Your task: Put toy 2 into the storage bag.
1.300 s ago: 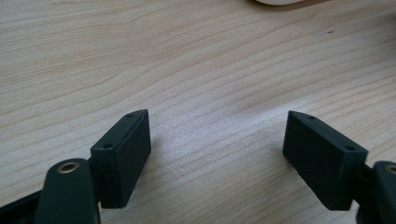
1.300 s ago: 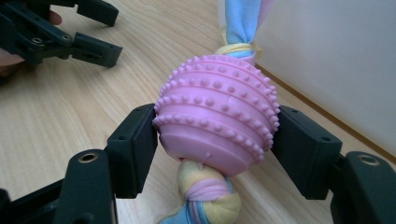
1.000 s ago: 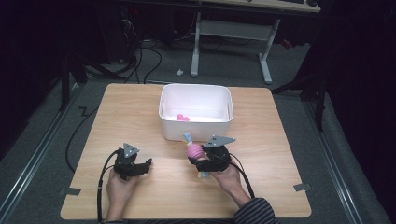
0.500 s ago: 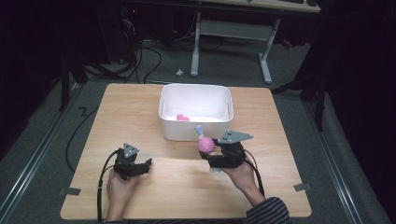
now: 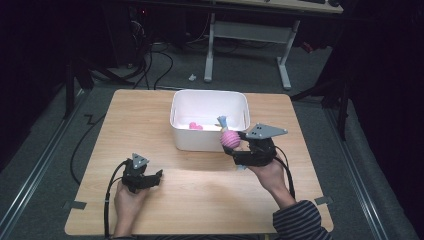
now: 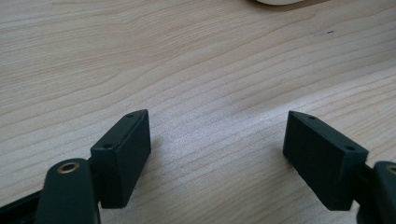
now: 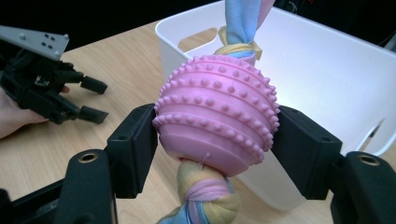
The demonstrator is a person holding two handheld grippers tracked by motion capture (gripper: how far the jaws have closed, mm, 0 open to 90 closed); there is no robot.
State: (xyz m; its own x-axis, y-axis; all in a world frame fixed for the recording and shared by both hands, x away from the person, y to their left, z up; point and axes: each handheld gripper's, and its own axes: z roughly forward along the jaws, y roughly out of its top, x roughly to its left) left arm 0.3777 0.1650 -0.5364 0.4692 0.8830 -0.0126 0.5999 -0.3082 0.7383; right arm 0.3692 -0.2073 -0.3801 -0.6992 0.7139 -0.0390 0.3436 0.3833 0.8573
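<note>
Jaws of right gripper [image 5: 234, 146] clamp pink ball toy [image 5: 230, 138], raised beside white bin [image 5: 185, 137].

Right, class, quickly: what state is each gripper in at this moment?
Left gripper: open, jaws wide apart over bare table, holding nothing.
Right gripper: shut on the pink studded ball of a rope toy.

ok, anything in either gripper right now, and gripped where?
Right gripper is shut on the pink studded ball of a rope toy, jaws pressing its two sides, not the fabric knots. Left gripper is open over bare table, holding nothing.
</note>
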